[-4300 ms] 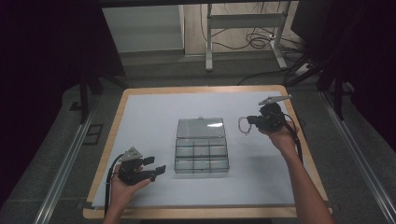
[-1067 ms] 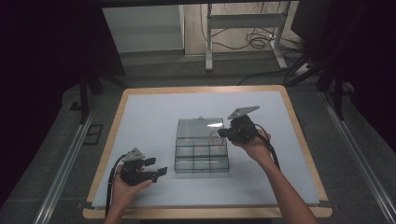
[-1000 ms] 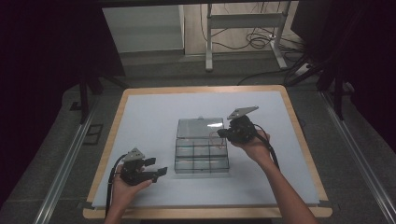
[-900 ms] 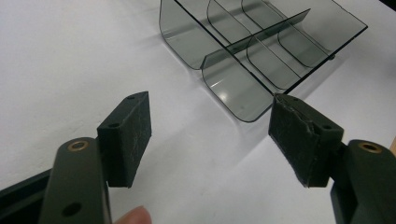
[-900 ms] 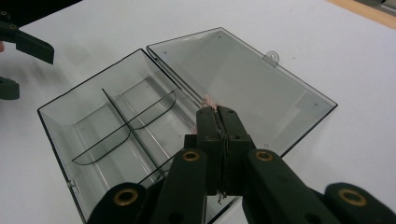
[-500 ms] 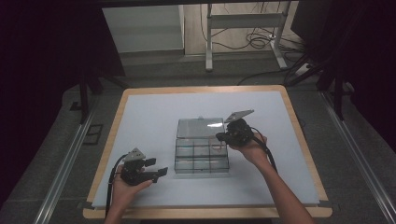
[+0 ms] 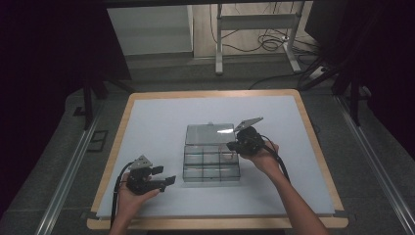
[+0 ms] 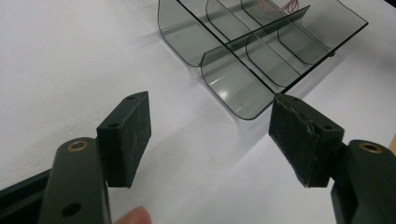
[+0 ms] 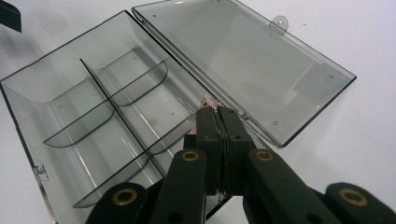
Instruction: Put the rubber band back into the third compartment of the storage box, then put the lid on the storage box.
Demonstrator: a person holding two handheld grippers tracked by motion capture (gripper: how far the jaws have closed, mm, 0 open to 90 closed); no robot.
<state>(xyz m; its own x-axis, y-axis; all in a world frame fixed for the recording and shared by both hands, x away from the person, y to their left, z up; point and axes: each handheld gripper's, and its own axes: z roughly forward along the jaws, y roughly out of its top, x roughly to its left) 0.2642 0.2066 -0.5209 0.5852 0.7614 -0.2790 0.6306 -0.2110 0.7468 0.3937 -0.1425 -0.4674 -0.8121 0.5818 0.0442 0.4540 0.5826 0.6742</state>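
Observation:
A clear plastic compartment box [image 7: 210,166] lies in the middle of the white table with its lid [image 7: 210,133] folded flat behind it. My right gripper [image 7: 234,146] reaches into the box's back right compartment. In the right gripper view its jaws [image 9: 219,114] are pressed together, with a thin pink band [image 9: 207,101] showing at their tips over the box [image 9: 70,88], close to the lid [image 9: 243,60]. My left gripper [image 7: 164,176] rests near the front left, beside the box. Its jaws [image 8: 210,135] are open with nothing between them, facing the box's corner [image 8: 233,88].
The white mat [image 7: 156,122] sits on a wood-edged table [image 7: 115,142]. Bare mat lies left, right and in front of the box. A metal rail [image 7: 68,171] runs along the table's left side, and a desk frame with cables [image 7: 264,44] stands behind it.
My right gripper came from the table's right side to the box, then edged a little further left into its back right compartment. The left gripper stayed where it was.

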